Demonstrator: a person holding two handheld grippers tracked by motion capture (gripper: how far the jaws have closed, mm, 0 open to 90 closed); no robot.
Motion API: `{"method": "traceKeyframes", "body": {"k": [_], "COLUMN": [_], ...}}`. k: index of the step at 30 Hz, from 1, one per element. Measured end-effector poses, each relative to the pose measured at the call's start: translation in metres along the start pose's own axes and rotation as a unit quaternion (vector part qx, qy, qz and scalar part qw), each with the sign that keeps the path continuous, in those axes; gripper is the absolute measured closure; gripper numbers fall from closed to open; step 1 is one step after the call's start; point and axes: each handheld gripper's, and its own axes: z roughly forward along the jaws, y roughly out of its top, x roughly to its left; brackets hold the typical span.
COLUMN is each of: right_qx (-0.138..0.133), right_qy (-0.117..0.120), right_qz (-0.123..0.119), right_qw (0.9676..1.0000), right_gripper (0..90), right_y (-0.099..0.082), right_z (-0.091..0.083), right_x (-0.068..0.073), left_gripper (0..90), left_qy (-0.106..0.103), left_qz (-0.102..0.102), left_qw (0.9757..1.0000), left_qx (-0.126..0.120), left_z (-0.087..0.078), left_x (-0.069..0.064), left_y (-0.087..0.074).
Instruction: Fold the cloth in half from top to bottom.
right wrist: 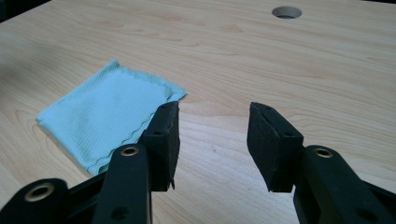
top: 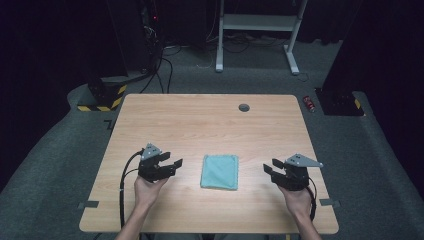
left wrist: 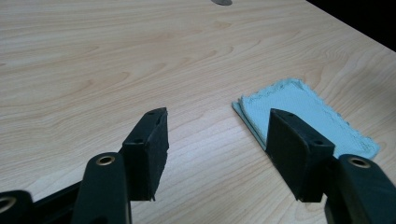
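A folded light-teal cloth lies flat on the wooden table, between my two grippers. My left gripper sits a short way to the cloth's left, jaws open with bare wood between them. In the left gripper view the cloth lies to the right, partly behind the right jaw, and the left gripper holds nothing. My right gripper is off the cloth's right side, open and empty. In the right gripper view the cloth lies at the left, apart from the right gripper.
A round cable hole sits near the table's far edge, also visible as the hole in the right gripper view. Beyond the table stand a white desk frame, dark equipment with cables and a red can on the carpet.
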Motion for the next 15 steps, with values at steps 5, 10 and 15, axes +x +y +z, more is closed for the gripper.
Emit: {"method": "traceKeyframes", "body": {"k": [5, 10, 15], "right_qx": [-0.004, -0.009, -0.009], "right_qy": [-0.008, -0.015, -0.023], "right_qz": [0.007, 0.012, 0.018], "right_qw": [0.9999, 0.9998, 0.9995], "right_gripper": [54.6, 54.8, 54.6], "right_y": [0.0, -0.002, -0.007], "right_z": [-0.006, -0.01, -0.013], "right_x": [-0.005, -0.011, -0.017], "left_gripper": [39.3, 39.0, 38.8], "left_qy": [0.008, 0.03, 0.049], "left_qz": [-0.003, -0.011, -0.025], "left_qw": [1.0, 0.9994, 0.9985], "left_qx": [-0.002, -0.007, -0.006], "left_z": [-0.008, -0.018, -0.025], "left_x": [0.005, 0.015, 0.028], "left_y": [-0.003, -0.013, -0.023]}}
